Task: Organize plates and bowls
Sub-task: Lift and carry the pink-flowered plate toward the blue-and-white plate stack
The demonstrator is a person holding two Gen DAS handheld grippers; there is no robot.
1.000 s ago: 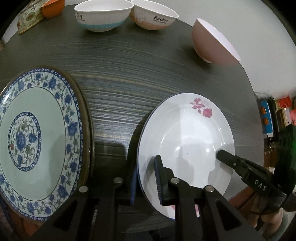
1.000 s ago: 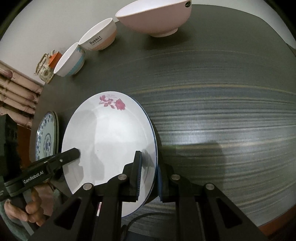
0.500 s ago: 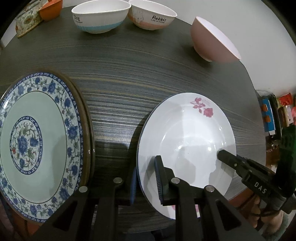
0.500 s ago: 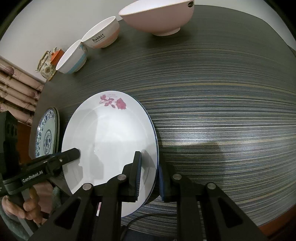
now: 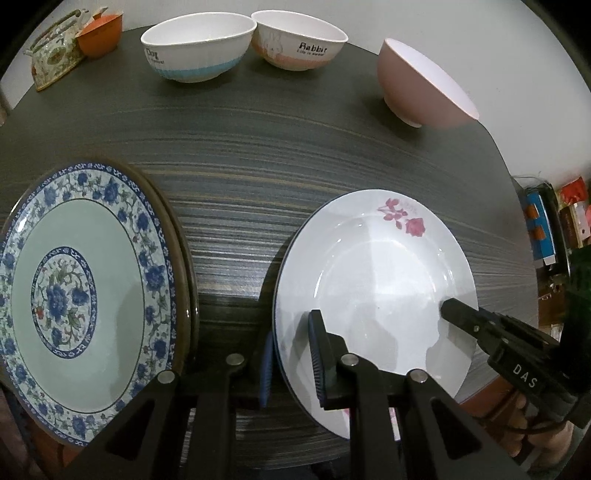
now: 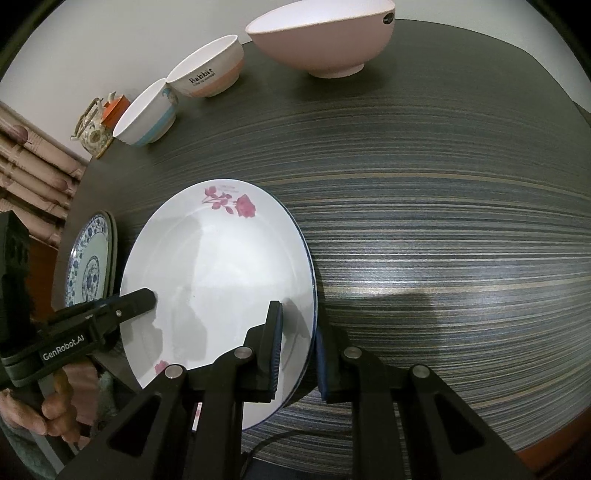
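A white plate with a pink rose (image 5: 376, 273) lies on the dark striped table, seen also in the right wrist view (image 6: 218, 280). My left gripper (image 5: 291, 365) is shut on its left rim, one finger above and one below. My right gripper (image 6: 297, 354) is shut on its right rim the same way. A blue-and-white floral plate (image 5: 74, 295) lies to the left on another plate, apart from the white one. Three bowls stand at the back: a blue-banded one (image 5: 195, 55), a "Rabbit" one (image 5: 301, 44), and a pink one (image 5: 421, 88).
A patterned teapot (image 5: 55, 55) and an orange cup (image 5: 99, 31) stand at the far left corner. The table's curved edge (image 5: 517, 206) runs down the right, with boxes on shelves beyond it. Bare striped tabletop (image 6: 443, 240) lies right of the white plate.
Both grippers stay clamped on the white plate. The views have shifted slightly; the bowls sit a little lower in frame and the floral plate shows more fully.
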